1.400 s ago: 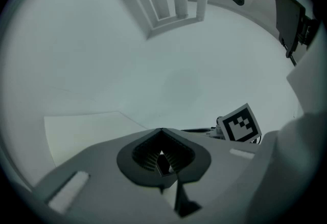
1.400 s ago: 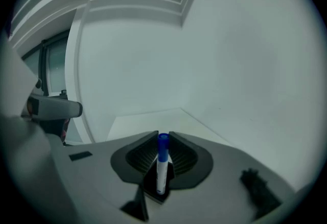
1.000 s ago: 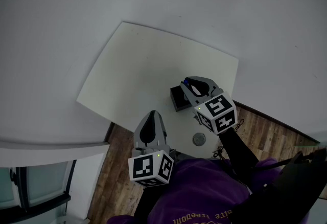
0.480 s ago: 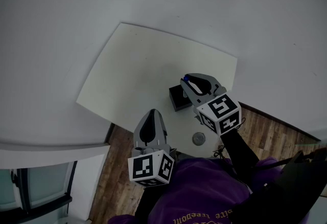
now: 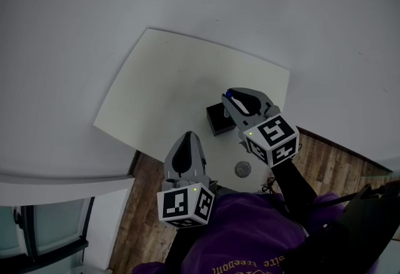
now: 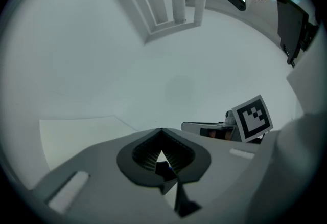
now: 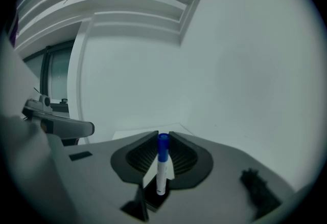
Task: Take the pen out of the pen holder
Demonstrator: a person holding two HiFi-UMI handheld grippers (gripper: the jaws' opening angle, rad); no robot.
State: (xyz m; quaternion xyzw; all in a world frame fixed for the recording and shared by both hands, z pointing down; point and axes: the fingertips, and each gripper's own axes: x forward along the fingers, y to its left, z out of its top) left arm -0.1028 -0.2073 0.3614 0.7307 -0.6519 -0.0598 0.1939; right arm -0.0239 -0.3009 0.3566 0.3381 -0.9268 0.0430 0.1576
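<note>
The pen (image 7: 162, 166), white in the body with a blue cap, was seen upright between the jaws of the right gripper (image 7: 163, 137), and the ribbed pads were closed against it just below the cap, so that the pen was clamped there. Its lower end was seen at the mouth of the black pen holder (image 7: 152, 198), and whether it had come clear of the opening could not be told. In the head view the pen holder was found near the right-hand edge of the pale surface (image 5: 169, 85), partly covered by the right gripper, and only the blue cap of the pen was visible at that gripper's tips. The left gripper (image 5: 189, 136) was held at the near edge of the surface, apart from the pen holder and to the left of it. Its jaws were brought together at the tips, with only a small triangular opening left behind them, and nothing was gripped between them. A small round grey disc (image 5: 242, 169) was seen lying flat on the surface near its front edge, between the two grippers and nearer the right one, touched by neither. A wooden floor (image 5: 147, 204) was visible below the surface, and a purple garment (image 5: 244, 235) filled the lower part of the head view.
</note>
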